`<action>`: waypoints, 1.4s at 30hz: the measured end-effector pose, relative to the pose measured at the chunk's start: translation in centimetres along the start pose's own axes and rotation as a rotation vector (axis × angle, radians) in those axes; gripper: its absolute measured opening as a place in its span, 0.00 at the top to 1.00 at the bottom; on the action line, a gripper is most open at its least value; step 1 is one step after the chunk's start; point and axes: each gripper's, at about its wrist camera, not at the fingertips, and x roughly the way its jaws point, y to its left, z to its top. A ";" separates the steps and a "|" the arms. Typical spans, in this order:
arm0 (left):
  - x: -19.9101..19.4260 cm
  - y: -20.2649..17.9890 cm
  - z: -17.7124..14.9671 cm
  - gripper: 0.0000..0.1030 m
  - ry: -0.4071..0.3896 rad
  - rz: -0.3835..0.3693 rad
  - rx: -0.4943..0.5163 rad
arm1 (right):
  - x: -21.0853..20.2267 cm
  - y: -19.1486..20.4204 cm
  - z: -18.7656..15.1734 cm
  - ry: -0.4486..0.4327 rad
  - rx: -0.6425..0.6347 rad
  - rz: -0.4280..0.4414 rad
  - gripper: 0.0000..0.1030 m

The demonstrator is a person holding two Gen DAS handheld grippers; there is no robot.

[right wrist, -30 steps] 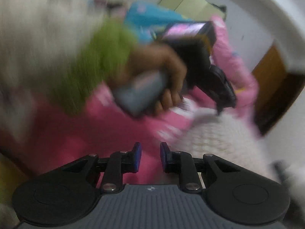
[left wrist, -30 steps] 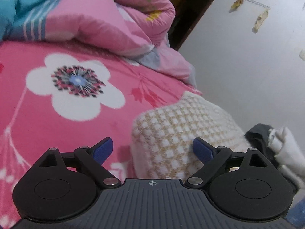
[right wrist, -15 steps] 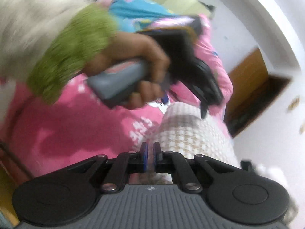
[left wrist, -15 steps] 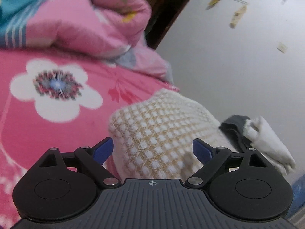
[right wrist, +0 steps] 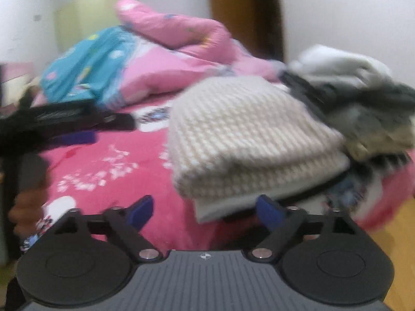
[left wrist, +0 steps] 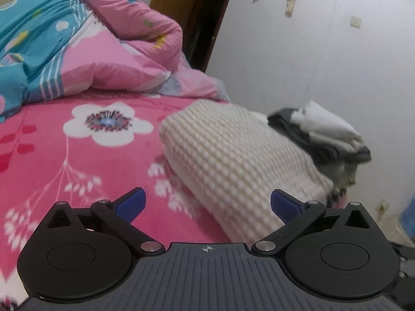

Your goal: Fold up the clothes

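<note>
A folded cream garment with a checked knit pattern (left wrist: 233, 155) lies on the pink flowered bed sheet (left wrist: 64, 160), toward the bed's right side. In the right wrist view the same folded cream garment (right wrist: 246, 134) sits ahead with its layered edge facing me. My left gripper (left wrist: 207, 203) hovers open just short of its near edge, holding nothing. My right gripper (right wrist: 205, 211) is open too, with the garment's lower corner just beyond its fingers. At the left of the right wrist view a hand holds the left gripper's black body (right wrist: 46, 127).
A heap of unfolded grey and white clothes (left wrist: 326, 134) lies right behind the cream garment, near the white wall (left wrist: 311, 51). A bunched pink and teal quilt (left wrist: 77, 51) fills the far end of the bed. A brown door frame (left wrist: 199, 13) stands beyond.
My right gripper went from shut to open and swung to face the folded garment. My left gripper stayed open and drew back and up, so the garment looks farther off.
</note>
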 end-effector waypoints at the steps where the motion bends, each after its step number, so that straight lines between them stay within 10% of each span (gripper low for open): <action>1: -0.2 -0.2 -0.4 0.00 0.013 0.010 -0.001 | -0.5 0.0 -0.5 0.006 0.009 -0.026 0.03; 16: -3.0 -2.4 -3.4 0.00 0.028 0.253 0.032 | -1.5 -0.3 -1.5 0.036 0.006 -0.172 0.00; 42: 0.2 -4.5 -6.3 0.00 0.153 0.267 0.045 | 0.0 -0.4 -1.2 0.098 -0.032 -0.356 0.00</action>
